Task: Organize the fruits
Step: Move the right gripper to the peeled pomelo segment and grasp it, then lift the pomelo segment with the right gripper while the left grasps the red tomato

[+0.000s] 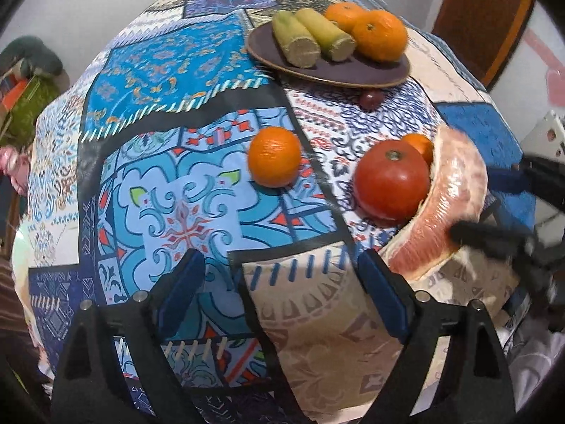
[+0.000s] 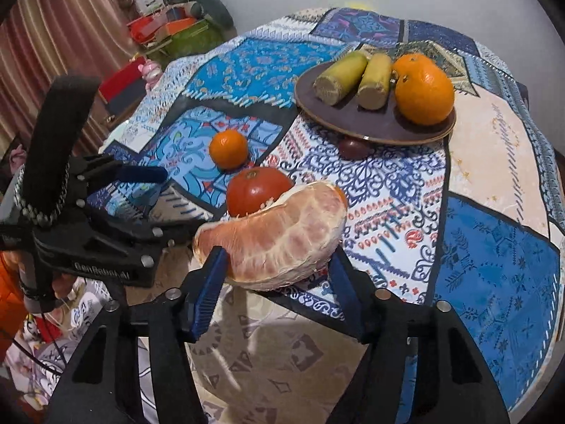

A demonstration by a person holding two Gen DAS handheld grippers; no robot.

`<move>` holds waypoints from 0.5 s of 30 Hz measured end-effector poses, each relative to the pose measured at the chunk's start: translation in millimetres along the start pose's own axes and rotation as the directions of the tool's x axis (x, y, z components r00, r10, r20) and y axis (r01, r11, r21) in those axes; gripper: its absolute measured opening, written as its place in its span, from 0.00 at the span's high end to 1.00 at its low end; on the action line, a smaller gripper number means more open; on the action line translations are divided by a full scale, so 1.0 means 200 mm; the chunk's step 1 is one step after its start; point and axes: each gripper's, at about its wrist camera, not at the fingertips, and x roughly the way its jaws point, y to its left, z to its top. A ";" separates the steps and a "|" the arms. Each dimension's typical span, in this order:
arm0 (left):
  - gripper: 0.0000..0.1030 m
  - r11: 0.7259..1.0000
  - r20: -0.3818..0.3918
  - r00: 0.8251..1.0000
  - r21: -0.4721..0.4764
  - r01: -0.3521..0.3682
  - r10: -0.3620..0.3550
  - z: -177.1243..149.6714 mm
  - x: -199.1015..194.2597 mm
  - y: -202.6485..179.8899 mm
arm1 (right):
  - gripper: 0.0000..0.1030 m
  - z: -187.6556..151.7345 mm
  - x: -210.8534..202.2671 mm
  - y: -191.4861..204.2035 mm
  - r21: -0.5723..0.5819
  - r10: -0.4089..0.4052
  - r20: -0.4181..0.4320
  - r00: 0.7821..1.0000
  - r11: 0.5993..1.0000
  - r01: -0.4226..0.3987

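A peeled pink pomelo wedge (image 2: 275,236) lies at the table's near edge, and my right gripper (image 2: 277,275) is shut on it, with a blue pad against each side. A red tomato (image 2: 256,190) sits just behind the wedge, with a loose orange (image 2: 229,149) further back. From the left wrist, the wedge (image 1: 445,190), tomato (image 1: 392,180) and orange (image 1: 274,157) are ahead and to the right. My left gripper (image 1: 282,282) stands open over bare tablecloth, holding nothing. The dark plate (image 2: 353,123) at the back carries two yellow-green cut stalk pieces and two oranges (image 2: 423,93).
A small dark round fruit (image 2: 353,148) sits at the plate's near rim. Another orange (image 1: 420,145) peeks out behind the tomato. The patterned cloth (image 1: 197,190) drapes over the round table's edge. A brown chair (image 1: 483,17) stands behind, with floor clutter (image 2: 176,28) at the left.
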 end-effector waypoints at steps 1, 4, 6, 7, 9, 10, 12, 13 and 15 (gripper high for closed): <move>0.13 1.000 -0.001 1.000 0.016 0.006 -0.006 0.00 0.00 -0.02 | 0.55 0.00 -0.02 -0.01 0.007 0.000 0.014 1.000 1.000 0.000; 0.13 0.998 0.001 1.000 0.057 0.006 -0.006 0.04 -0.01 -0.10 | 0.61 0.03 -0.06 -0.04 0.022 -0.003 0.038 0.999 1.000 0.002; 0.14 0.997 0.003 0.999 0.076 0.033 -0.033 0.07 -0.02 -0.15 | 0.61 0.06 -0.06 -0.07 0.038 0.009 0.040 0.999 0.999 -0.010; 0.14 0.995 -0.004 0.998 0.079 0.064 -0.064 0.09 -0.02 -0.17 | 0.61 0.07 -0.05 -0.08 0.041 0.009 0.037 0.999 0.999 -0.011; 0.14 0.991 -0.015 0.995 0.095 0.099 -0.098 0.12 -0.01 -0.23 | 0.61 0.09 -0.03 -0.09 0.042 0.008 0.031 1.000 0.999 -0.009; 0.14 0.990 -0.003 0.996 0.109 0.091 -0.092 0.12 -0.01 -0.25 | 0.61 0.10 -0.02 -0.10 0.047 0.011 0.025 1.000 0.999 -0.013; 0.14 0.990 0.012 0.997 0.122 0.076 -0.078 0.13 0.00 -0.27 | 0.61 0.11 0.00 -0.10 0.043 0.009 0.020 1.000 0.999 -0.009; 0.14 0.990 0.011 0.997 0.120 0.079 -0.080 0.13 0.00 -0.27 | 0.61 0.11 0.00 -0.09 0.039 -0.006 0.028 1.000 0.999 0.005; 0.14 0.990 0.007 0.996 0.107 0.087 -0.088 0.14 0.01 -0.24 | 0.62 0.12 0.00 -0.10 0.036 -0.007 0.022 1.000 0.999 0.006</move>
